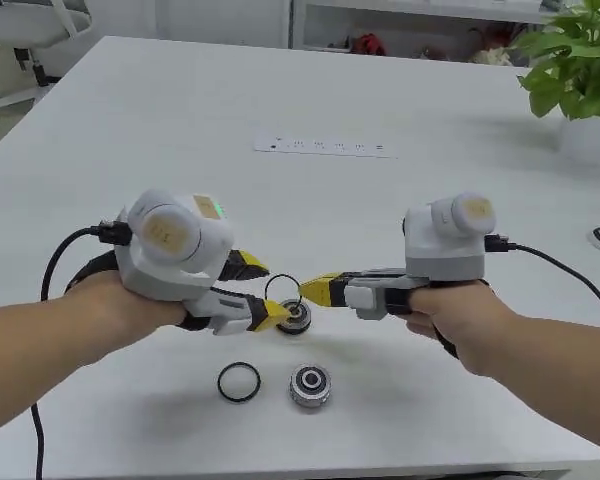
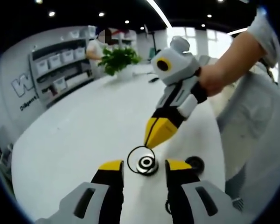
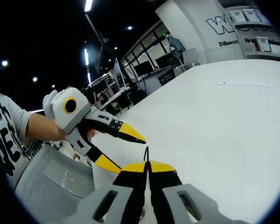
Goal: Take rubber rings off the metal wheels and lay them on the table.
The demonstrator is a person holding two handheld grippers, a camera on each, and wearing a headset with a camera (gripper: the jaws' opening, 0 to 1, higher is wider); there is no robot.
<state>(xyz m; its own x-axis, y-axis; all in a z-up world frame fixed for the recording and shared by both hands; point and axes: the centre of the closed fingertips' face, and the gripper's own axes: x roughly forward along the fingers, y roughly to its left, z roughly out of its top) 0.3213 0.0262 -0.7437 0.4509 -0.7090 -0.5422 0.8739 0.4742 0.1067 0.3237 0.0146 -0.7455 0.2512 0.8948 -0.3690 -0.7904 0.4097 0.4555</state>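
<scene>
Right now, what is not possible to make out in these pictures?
- Head view: one jaw of the left hand-held gripper covers the left side of the wheel, so contact is unclear.
- Right gripper view: the right hand-held gripper hides most of the rubber ring; a thin edge shows.
- Left gripper view: the dark round thing beside the jaws is too blurred to name.

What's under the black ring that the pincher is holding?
Under the rubber ring, pinched by the right gripper, sits a metal wheel on the table, just ahead of the open left gripper. The wheel covers the spot beneath it.
</scene>
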